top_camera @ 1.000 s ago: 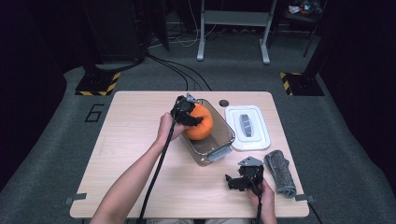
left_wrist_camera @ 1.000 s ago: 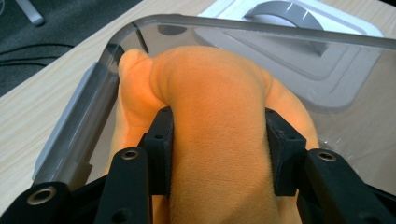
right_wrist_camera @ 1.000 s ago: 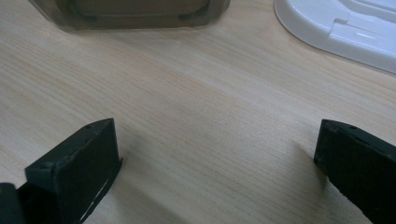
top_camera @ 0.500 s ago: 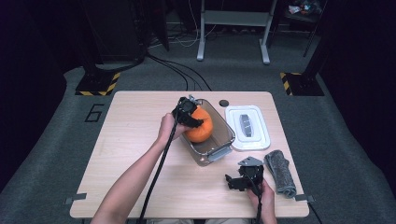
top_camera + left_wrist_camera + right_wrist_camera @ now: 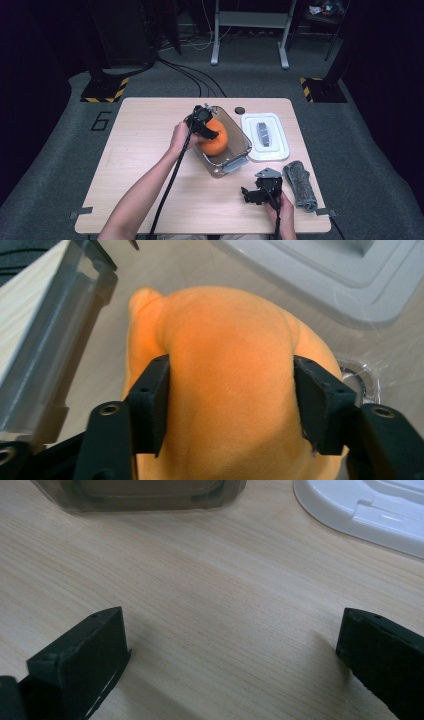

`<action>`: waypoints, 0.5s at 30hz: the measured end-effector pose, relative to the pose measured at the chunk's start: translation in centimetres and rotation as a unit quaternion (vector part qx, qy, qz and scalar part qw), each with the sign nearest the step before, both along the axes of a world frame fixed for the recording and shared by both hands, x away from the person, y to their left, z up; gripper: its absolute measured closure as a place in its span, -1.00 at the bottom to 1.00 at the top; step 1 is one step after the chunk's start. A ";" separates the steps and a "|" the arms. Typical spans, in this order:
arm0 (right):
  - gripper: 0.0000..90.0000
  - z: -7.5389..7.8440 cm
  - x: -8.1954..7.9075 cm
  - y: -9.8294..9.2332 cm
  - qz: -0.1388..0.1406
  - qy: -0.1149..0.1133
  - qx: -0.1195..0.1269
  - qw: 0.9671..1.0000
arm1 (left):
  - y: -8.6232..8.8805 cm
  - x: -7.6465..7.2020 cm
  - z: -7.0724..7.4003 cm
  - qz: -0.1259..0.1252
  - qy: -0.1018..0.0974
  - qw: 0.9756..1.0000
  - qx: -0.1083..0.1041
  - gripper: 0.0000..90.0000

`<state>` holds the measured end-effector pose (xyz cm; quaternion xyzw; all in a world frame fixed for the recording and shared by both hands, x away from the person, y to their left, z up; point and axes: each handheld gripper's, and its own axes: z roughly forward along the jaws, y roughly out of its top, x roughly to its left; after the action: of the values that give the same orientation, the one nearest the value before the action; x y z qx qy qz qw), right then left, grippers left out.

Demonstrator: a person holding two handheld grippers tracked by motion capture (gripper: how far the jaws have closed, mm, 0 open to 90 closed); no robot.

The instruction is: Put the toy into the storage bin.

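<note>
The orange plush ball point(image 5: 216, 141) sits inside the clear container point(image 5: 240, 155), at about 1 o'clock from the surface point(image 5: 145, 150) centre. The left claw point(image 5: 230, 400) has just been spreading; its pads flank the ball, contact hard to judge, and hide its underside. The right claw point(image 5: 230, 660), at 5 o'clock, stands spread wide over bare wood.

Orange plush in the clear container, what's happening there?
A person's left gripper has the orange plush toy between its jaws, down inside the clear plastic container. The jaws have just been opening, and whether the pads still press on the plush is hard to tell. The right gripper rests open near the table's front edge. The container's white lid and a rolled grey cloth lie to the right.
</note>
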<state>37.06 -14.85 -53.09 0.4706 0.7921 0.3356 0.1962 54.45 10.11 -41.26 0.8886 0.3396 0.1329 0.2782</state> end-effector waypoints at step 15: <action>-1.00 0.0 0.0 0.0 0.000 0.000 0.001 1.000 | 0.7 -0.6 0.9 0.014 -0.019 0.999 -0.040 -0.59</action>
<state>37.06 -14.85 -53.10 0.4705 0.7920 0.3364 0.1954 53.87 10.84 -40.34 0.8695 0.3515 0.1398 0.3176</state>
